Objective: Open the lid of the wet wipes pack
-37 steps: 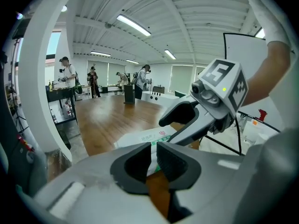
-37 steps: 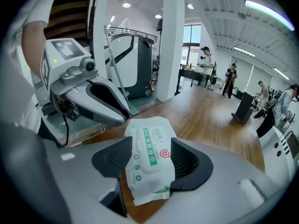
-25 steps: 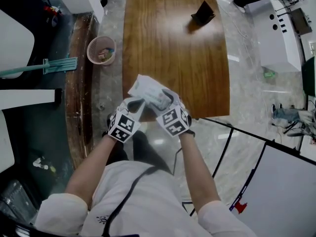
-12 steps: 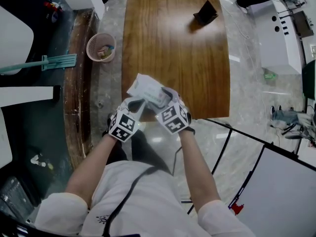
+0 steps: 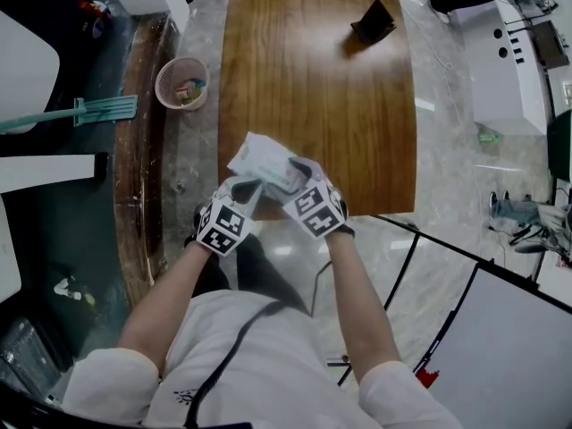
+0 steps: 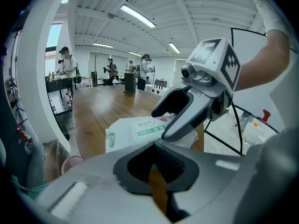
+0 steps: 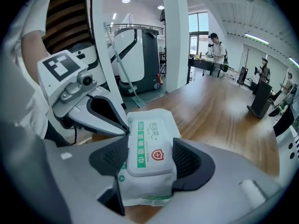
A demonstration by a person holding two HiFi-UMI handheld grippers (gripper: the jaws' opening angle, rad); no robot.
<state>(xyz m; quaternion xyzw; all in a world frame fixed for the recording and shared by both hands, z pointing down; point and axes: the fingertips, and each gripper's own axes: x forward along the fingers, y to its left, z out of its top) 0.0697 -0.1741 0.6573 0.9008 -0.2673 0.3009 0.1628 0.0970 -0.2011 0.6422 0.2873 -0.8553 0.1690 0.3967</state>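
The wet wipes pack (image 5: 265,162) is white with green print and a red shield, held in the air over the near end of the wooden table (image 5: 313,88). My right gripper (image 7: 147,160) is shut on the pack (image 7: 148,148), one pad on each long side, and the lid lies flat and closed. My left gripper (image 5: 243,189) meets the pack's near-left edge. In the right gripper view its tips (image 7: 125,126) converge at the lid's left rim. In the left gripper view the jaws (image 6: 156,164) show only a narrow slit, with the pack (image 6: 135,129) just beyond.
A black stand (image 5: 372,22) sits at the table's far right. A pink waste bin (image 5: 182,83) and a teal mop (image 5: 98,112) are on the floor to the left. A black-framed white board (image 5: 509,329) stands at the right. People stand far off in the room.
The right gripper's marker cube has shifted slightly right and down. The pack and the left gripper stay where they were.
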